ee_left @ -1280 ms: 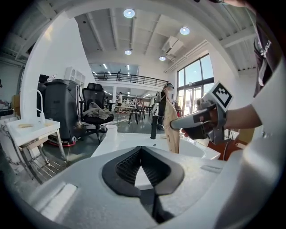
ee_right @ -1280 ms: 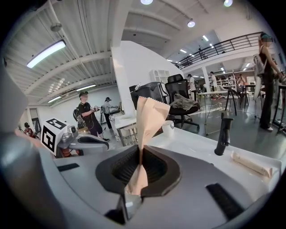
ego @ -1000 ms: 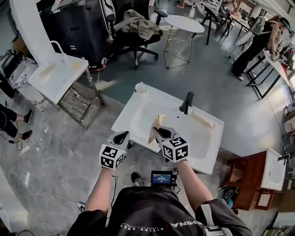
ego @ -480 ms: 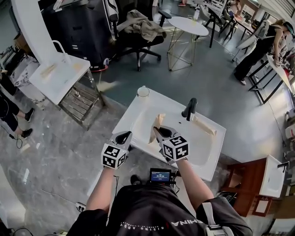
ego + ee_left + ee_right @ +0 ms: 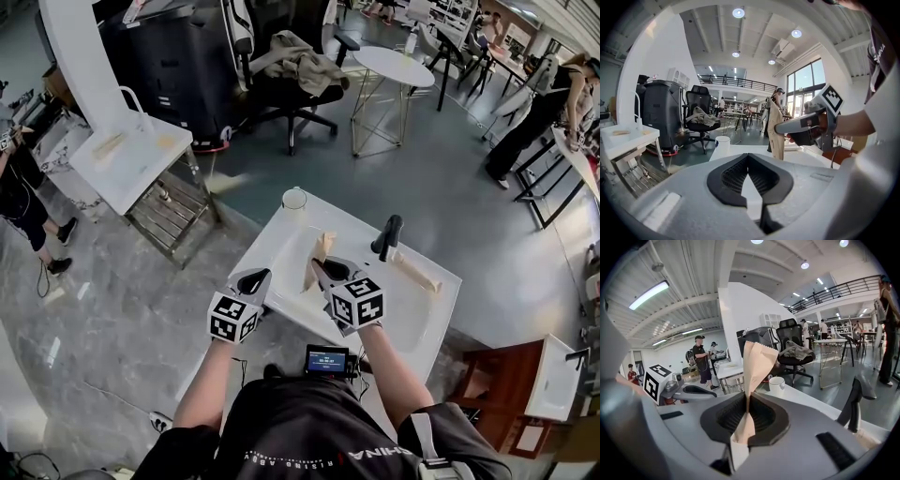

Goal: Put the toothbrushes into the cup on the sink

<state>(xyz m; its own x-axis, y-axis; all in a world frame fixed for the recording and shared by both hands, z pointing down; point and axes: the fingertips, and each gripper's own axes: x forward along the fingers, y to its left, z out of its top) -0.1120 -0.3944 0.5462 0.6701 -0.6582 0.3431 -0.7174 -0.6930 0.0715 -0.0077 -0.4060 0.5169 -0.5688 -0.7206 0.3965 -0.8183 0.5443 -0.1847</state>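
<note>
A tan paper-wrapped toothbrush (image 5: pixel 757 364) (image 5: pixel 317 258) is clamped between the pads of the right gripper (image 5: pixel 747 401) (image 5: pixel 325 269). The jaws are closed on its lower part. The wrapper is held upright, with its wider end rising above the jaws, over the basin of a white rectangular ceramic sink (image 5: pixel 281 234). A second tan paper-wrapped toothbrush (image 5: pixel 414 272) is seen lying flat on the far rim, just behind a black faucet (image 5: pixel 387 236) (image 5: pixel 853 404). A white round cup (image 5: pixel 294 199) (image 5: pixel 776 384) (image 5: pixel 722 145) is placed upright on the sink's far left corner, well apart from the held toothbrush. The left gripper (image 5: pixel 749 161) (image 5: pixel 251 278) is held at the sink's near left edge, beside the right one, with its jaw tips brought together and nothing gripped between them.
</note>
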